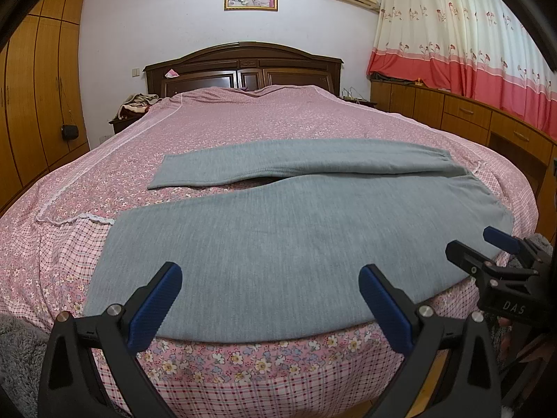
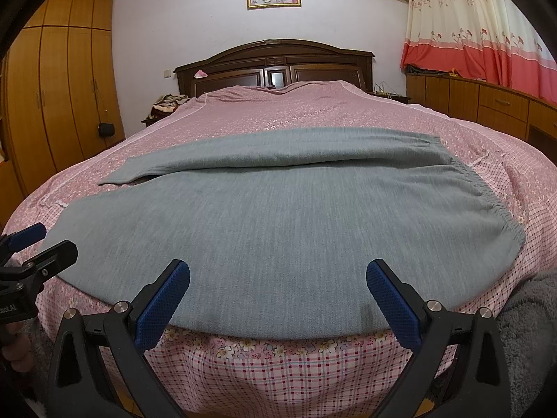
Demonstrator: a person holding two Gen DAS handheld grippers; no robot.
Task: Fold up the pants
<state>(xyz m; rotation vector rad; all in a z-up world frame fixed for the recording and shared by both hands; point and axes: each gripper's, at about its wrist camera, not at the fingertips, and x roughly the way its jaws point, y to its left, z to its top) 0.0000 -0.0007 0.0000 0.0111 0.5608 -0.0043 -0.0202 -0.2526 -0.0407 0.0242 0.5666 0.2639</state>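
Grey pants point(image 1: 278, 244) lie flat across the near end of the bed, waistband to the right, both legs running left. The far leg point(image 1: 278, 163) is split off from the near one. My left gripper point(image 1: 271, 278) hovers open over the near leg at the bed's front edge, nothing between its blue pads. The right gripper point(image 1: 480, 244) shows at the right edge of the left wrist view, open. In the right wrist view the pants point(image 2: 278, 226) fill the middle and my right gripper point(image 2: 278, 275) stands open above the seat part. The left gripper point(image 2: 45, 240) appears at the left, open.
The bed point(image 1: 243, 115) has a pink floral cover and a dark wooden headboard point(image 1: 243, 66). Wooden wardrobes point(image 1: 38, 87) stand left, low drawers point(image 1: 470, 115) and a curtain right. A grey fluffy rug point(image 1: 17, 348) lies on the floor by the bed's near corner.
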